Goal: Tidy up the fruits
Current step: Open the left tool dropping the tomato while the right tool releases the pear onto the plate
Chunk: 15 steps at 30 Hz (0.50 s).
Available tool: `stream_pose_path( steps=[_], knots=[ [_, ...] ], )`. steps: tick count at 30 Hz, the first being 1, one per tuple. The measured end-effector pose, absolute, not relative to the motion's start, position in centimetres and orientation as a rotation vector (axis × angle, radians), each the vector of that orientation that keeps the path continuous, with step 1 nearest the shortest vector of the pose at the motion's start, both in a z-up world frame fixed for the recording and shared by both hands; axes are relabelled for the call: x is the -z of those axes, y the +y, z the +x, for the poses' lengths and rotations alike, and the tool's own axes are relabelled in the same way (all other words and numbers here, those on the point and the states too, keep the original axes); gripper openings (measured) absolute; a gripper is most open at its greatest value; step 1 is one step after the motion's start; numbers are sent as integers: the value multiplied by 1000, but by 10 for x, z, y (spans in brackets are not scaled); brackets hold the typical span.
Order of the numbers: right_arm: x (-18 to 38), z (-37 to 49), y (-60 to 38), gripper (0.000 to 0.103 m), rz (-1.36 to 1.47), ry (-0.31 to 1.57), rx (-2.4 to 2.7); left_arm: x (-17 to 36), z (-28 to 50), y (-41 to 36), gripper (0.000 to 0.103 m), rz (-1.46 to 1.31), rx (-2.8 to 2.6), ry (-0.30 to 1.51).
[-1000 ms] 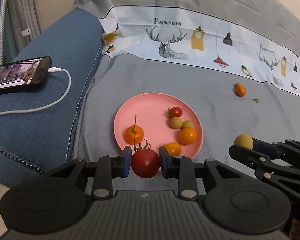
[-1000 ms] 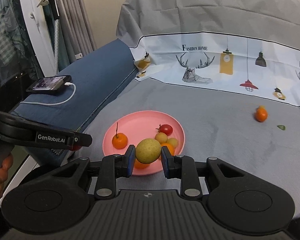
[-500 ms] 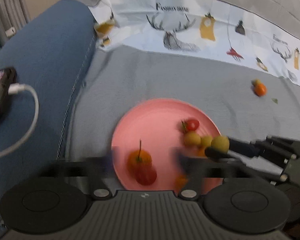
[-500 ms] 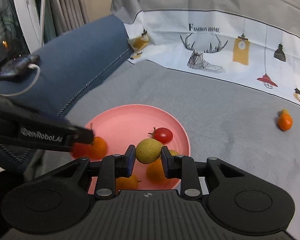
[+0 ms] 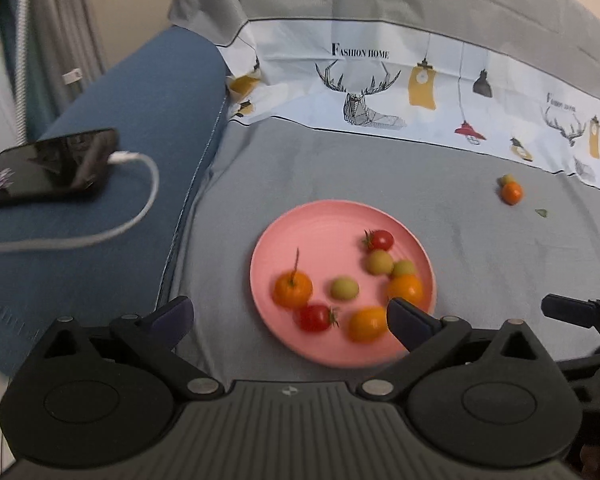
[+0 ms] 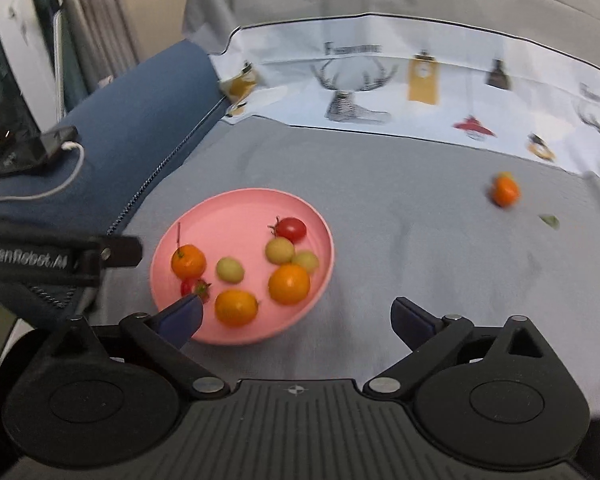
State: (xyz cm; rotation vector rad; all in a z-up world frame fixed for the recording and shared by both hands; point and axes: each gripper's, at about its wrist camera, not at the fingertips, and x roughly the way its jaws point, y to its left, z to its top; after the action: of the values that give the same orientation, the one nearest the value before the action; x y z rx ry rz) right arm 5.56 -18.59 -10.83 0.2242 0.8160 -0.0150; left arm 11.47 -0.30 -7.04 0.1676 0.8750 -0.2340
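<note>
A pink plate lies on the grey cloth and holds several small fruits. Among them are a red tomato near the front and a yellow-green fruit in the middle. An orange fruit lies loose on the cloth at the far right. My left gripper is open and empty over the plate's near edge. My right gripper is open and empty, just in front and to the right of the plate.
A blue sofa arm on the left carries a black phone with a white cable. A small green leaf lies near the loose orange fruit. A printed white cloth runs along the back.
Both grippers opened. The red tomato left my left gripper and the yellow-green fruit left my right gripper; both now lie on the plate. Both grippers have pulled back a little.
</note>
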Motion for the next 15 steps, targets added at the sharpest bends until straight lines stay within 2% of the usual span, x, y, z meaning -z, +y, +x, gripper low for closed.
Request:
stream_pose_path(
  steps=[5,11,15],
  knots=[
    [82,14,-175,102,175,756,39,49,60,-2,103,208,191,786],
    [49,-34,-159,102,125,616,31,21,22,9,103,101,173,729],
    [33,-58,-156,102,117,547,47,2,-5,7,103,160,113,638]
  ],
)
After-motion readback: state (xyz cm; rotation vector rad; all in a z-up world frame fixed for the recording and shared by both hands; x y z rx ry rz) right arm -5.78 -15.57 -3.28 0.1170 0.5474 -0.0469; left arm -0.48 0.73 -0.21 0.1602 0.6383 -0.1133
